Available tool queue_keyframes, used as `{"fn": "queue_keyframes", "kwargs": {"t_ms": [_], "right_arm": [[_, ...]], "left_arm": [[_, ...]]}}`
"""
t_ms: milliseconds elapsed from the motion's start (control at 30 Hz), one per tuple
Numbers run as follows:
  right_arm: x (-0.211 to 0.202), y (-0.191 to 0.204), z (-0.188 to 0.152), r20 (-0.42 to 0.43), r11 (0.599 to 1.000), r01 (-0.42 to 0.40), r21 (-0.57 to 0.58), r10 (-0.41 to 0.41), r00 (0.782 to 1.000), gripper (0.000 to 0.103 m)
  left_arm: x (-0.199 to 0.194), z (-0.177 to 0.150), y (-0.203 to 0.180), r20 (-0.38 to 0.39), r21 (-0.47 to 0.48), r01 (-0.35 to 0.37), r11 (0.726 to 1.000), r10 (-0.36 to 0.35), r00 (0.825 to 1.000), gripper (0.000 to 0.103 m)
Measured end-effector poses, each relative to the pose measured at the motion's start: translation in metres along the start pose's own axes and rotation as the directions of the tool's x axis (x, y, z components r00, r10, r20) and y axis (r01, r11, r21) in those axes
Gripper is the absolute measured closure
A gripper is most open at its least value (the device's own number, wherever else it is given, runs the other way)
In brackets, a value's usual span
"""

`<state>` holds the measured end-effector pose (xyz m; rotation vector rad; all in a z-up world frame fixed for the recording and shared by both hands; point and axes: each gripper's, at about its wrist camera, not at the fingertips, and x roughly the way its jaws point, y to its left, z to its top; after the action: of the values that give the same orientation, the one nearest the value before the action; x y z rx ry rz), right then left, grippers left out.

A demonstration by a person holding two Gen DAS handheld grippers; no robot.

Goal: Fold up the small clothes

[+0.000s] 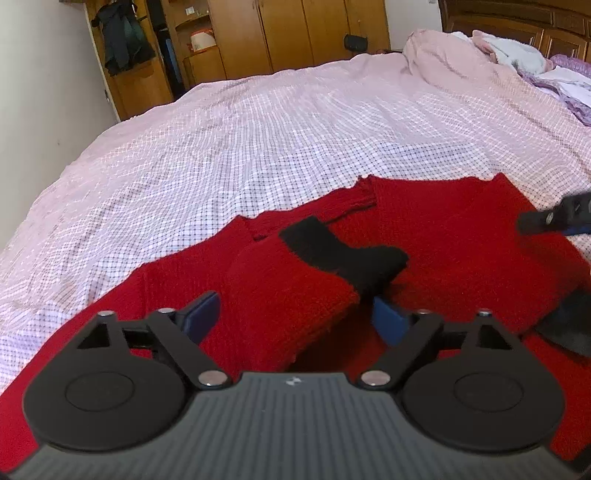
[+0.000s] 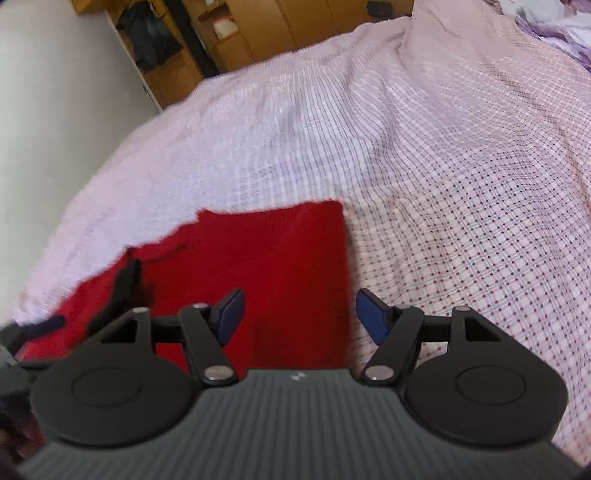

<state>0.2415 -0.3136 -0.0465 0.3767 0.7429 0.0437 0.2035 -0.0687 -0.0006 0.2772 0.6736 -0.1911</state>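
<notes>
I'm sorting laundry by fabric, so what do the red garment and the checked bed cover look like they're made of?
Red garment with black patch: probably knitted wool or acrylic; fuzzy, matte, ribbed edge. Pink checked bed cover: thin woven cloth, possibly cotton; puckered, fine wrinkles.

A sweater [image 1: 461,236] lies spread on a bed [image 1: 258,147], at its near edge. One sleeve [image 1: 288,295] is folded over the sweater's body, its cuff [image 1: 343,254] toward the middle. The left gripper [image 1: 295,317] hangs over that sleeve, the sleeve between its fingers. The right gripper [image 2: 299,314] sits over the sweater's right edge, one finger above the sweater, the other above the bed. A heap of bedding [image 1: 461,55] lies at the bed's far right. Wardrobes [image 1: 295,33] stand behind the bed.
</notes>
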Motion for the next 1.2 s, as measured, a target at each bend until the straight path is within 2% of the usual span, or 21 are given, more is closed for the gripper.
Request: {"fn": "queue_keyframes", "kwargs": {"t_ms": [33, 100, 133, 200, 300, 433, 567, 700, 800, 933, 1033, 1200], "right_arm": [[0.005, -0.001, -0.001, -0.017, 1.0, 0.002, -0.008, -0.002, 1.0, 0.033], [0.012, -0.004, -0.004, -0.016, 1.0, -0.011, -0.004, 0.011, 1.0, 0.033], [0.014, -0.005, -0.003, -0.004, 1.0, -0.024, 0.0, 0.024, 1.0, 0.033], [0.016, -0.008, -0.001, 0.012, 0.998, -0.054, 0.01, 0.054, 0.998, 0.033], [0.02, -0.012, 0.001, 0.016, 0.996, -0.083, 0.029, 0.083, 0.996, 0.034], [0.021, -0.013, 0.001, 0.014, 0.995, -0.091, 0.038, 0.091, 0.996, 0.035], [0.022, -0.011, 0.0, 0.018, 0.995, -0.092, 0.034, 0.091, 0.996, 0.034], [0.02, -0.013, 0.0, 0.02, 0.995, -0.096, 0.036, 0.095, 0.995, 0.034], [0.02, -0.014, 0.0, 0.024, 0.994, -0.1, 0.044, 0.099, 0.995, 0.034], [0.021, -0.012, 0.0, 0.029, 0.994, -0.1, 0.048, 0.099, 0.995, 0.034], [0.021, -0.012, 0.0, 0.032, 0.994, -0.101, 0.046, 0.1, 0.994, 0.034], [0.024, -0.015, 0.003, 0.036, 0.992, -0.115, 0.057, 0.113, 0.993, 0.034]], "left_arm": [[0.002, 0.0, 0.001, 0.008, -0.006, 0.017, 1.0, -0.017, 1.0, 0.041], [0.004, 0.002, 0.007, 0.011, -0.051, 0.067, 0.996, -0.067, 0.998, 0.063], [0.005, 0.002, 0.012, 0.016, -0.095, 0.083, 0.992, -0.081, 0.997, 0.07], [0.003, 0.001, 0.025, 0.028, -0.176, 0.086, 0.981, -0.082, 0.996, 0.077], [-0.006, -0.006, 0.045, 0.04, -0.276, 0.026, 0.961, -0.016, 0.999, 0.076], [-0.015, -0.024, 0.073, 0.0, -0.372, -0.076, 0.925, 0.082, 0.997, 0.076], [-0.012, -0.042, 0.092, -0.065, -0.419, -0.051, 0.906, 0.026, 0.998, 0.073], [-0.015, -0.053, 0.099, -0.096, -0.43, -0.056, 0.901, 0.016, 0.995, 0.059], [-0.025, -0.061, 0.106, -0.084, -0.441, -0.042, 0.896, 0.006, 0.996, 0.053], [-0.032, -0.059, 0.113, -0.058, -0.435, -0.051, 0.899, 0.029, 0.998, 0.053], [-0.028, -0.052, 0.121, -0.018, -0.452, -0.061, 0.89, 0.059, 0.998, 0.052], [-0.019, -0.052, 0.133, -0.015, -0.49, -0.076, 0.868, 0.079, 0.997, 0.052]]}}
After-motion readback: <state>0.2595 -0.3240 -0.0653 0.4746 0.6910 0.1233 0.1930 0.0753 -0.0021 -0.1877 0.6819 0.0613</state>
